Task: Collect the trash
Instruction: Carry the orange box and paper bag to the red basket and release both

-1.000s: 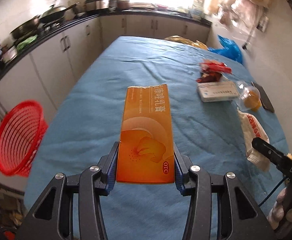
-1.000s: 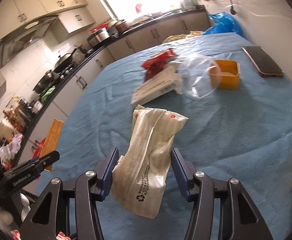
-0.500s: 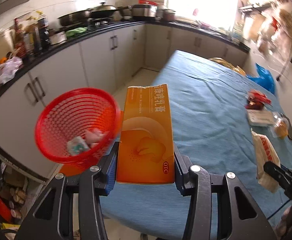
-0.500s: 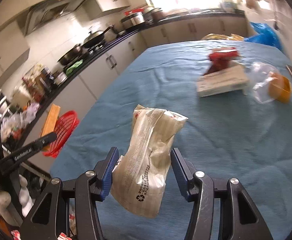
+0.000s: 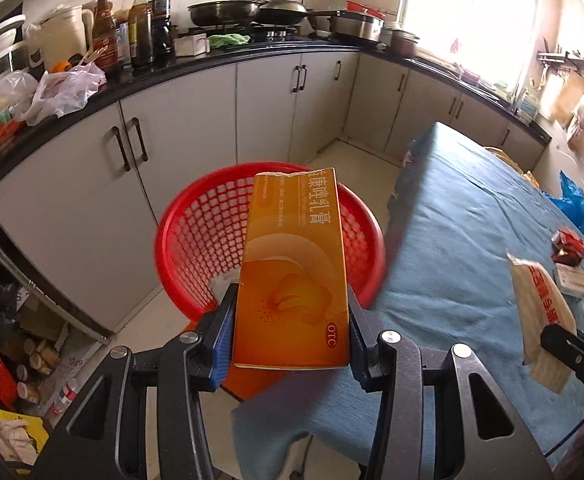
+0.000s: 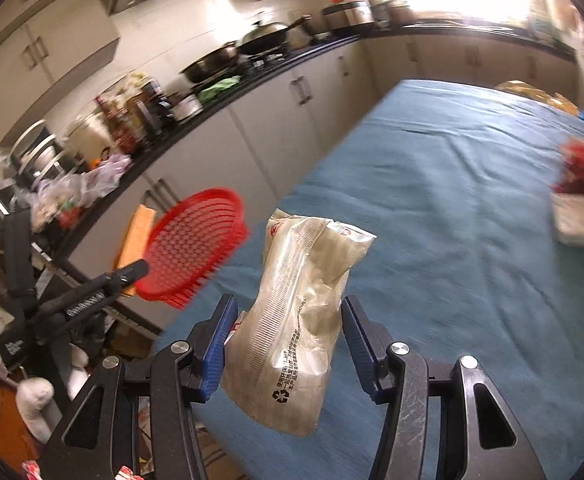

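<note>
Left hand-held gripper [image 5: 292, 334] clamps the orange carton [image 5: 293, 276] (light, stiff) at its lower end, above the red basket [image 5: 196, 232]. Right hand-held gripper [image 6: 288, 344] pinches a crinkly, limp wrapper [image 6: 303, 316] mid-body.

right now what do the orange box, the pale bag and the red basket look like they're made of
Orange box: glossy printed cardboard, with crisp flat edges. Pale bag: thin crinkled plastic film, probably, creased and shiny. Red basket: moulded plastic lattice, by its uniform grid.

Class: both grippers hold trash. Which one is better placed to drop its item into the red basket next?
Left. Its orange box is already in front of the red basket, while the right gripper's white wrapper hangs over the blue table.
</note>
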A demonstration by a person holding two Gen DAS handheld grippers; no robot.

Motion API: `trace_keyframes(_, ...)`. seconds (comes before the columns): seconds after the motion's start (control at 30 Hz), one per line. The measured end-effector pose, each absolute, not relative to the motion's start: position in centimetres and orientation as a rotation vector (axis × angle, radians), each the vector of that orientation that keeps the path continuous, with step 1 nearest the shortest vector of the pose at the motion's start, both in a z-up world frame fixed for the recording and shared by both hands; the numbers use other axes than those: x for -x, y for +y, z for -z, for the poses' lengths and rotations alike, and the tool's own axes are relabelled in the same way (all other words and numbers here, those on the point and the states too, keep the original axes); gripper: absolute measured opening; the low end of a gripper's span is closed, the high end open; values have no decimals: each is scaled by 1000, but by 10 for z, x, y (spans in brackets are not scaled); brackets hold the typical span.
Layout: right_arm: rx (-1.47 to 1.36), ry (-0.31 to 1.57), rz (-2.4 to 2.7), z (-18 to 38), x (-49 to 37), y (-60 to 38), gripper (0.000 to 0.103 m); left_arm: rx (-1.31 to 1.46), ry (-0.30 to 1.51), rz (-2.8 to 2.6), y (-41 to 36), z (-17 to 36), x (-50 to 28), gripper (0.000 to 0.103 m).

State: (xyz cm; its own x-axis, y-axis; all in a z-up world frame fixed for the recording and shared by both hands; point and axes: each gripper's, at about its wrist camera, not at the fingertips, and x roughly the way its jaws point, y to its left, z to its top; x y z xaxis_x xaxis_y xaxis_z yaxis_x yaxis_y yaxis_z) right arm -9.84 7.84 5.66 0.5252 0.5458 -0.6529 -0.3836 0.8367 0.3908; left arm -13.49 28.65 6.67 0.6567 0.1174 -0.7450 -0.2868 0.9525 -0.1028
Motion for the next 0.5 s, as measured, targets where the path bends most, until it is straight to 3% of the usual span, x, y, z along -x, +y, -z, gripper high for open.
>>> trace_keyframes(0.33,-329,853,-749,-68,24,167,59,296,832,-228,330,-61,104,46)
trace_keyframes(0.4,-359,866,-779,-64,11,182,61,303,831,-224,333,-62,101,52)
trace_keyframes(0.47,-385,890,-799,-58,0,195,66,312,824,-221,332,-63,103,64)
trace_keyframes(0.5,-392,900,-799,-56,-3,199,67,313,820,-221,333,-63,104,64)
